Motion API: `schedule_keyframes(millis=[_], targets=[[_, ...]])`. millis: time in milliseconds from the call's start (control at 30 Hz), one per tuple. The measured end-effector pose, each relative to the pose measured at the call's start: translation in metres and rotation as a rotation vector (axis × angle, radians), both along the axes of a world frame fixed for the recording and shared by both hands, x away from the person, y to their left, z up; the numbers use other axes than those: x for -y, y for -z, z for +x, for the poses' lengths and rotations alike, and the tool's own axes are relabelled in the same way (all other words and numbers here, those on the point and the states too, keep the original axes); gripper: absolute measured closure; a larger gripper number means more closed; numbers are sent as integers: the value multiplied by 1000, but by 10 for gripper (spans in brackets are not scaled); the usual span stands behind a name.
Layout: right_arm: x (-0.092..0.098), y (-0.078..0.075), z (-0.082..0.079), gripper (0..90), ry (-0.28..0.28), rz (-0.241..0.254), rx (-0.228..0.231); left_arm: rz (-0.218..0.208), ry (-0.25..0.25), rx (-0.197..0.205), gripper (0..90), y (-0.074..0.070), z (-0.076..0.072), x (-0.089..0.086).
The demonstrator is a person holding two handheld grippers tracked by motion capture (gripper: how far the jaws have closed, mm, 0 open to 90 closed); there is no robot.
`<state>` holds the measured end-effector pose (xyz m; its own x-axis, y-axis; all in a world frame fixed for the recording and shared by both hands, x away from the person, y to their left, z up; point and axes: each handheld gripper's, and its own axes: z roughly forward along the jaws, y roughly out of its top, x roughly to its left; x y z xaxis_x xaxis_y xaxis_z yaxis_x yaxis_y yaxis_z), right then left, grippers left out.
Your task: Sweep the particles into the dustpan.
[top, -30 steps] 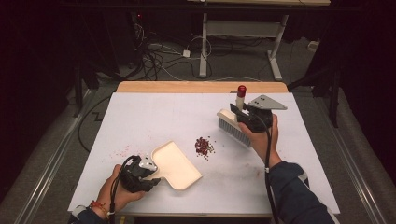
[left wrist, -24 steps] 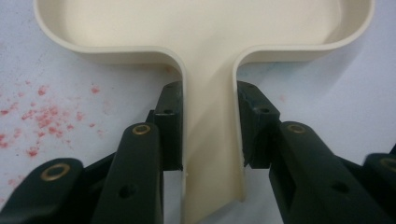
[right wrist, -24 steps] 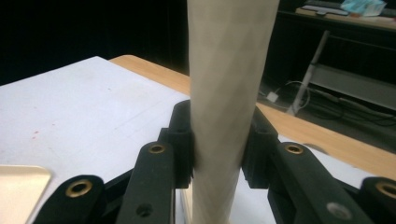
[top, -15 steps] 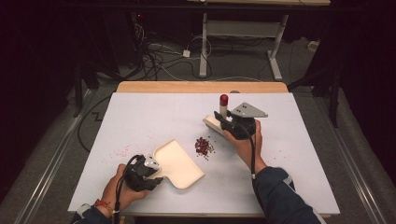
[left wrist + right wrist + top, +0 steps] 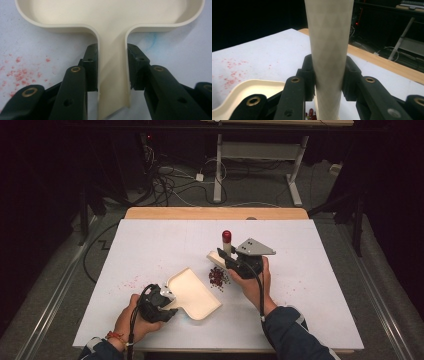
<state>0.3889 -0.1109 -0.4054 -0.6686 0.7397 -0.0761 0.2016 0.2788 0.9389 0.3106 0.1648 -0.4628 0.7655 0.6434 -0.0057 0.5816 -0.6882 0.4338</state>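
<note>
Cream rigid plastic dustpan [image 5: 192,292]: light, stiff; left gripper [image 5: 111,75] clamped on its handle. Cream red-capped brush [image 5: 223,251]: right gripper [image 5: 328,77] clamped on handle.

Both grippers [image 5: 167,296] [image 5: 223,258] clamp with fingers closed.

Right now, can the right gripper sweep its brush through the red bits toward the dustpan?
Probably yes. The right gripper holds the brush just behind the red bits, and the dustpan, held by the left gripper, lies open beside them.
</note>
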Motion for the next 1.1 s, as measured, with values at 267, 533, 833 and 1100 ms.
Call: schedule_keyframes(millis=[267, 533, 833, 1100], targets=[[-11, -2, -12, 694, -16, 16, -5, 4, -6, -11, 641, 0, 6, 10], [-25, -2, -29, 694, -19, 9, -10, 19, -13, -7, 641, -1, 13, 27], [-32, -5, -43, 697, -39, 33, -14, 11, -13, -24, 640, 0, 16, 28], [-39, -7, -49, 698, -45, 8, 0, 5, -7, -24, 639, 1, 17, 25]])
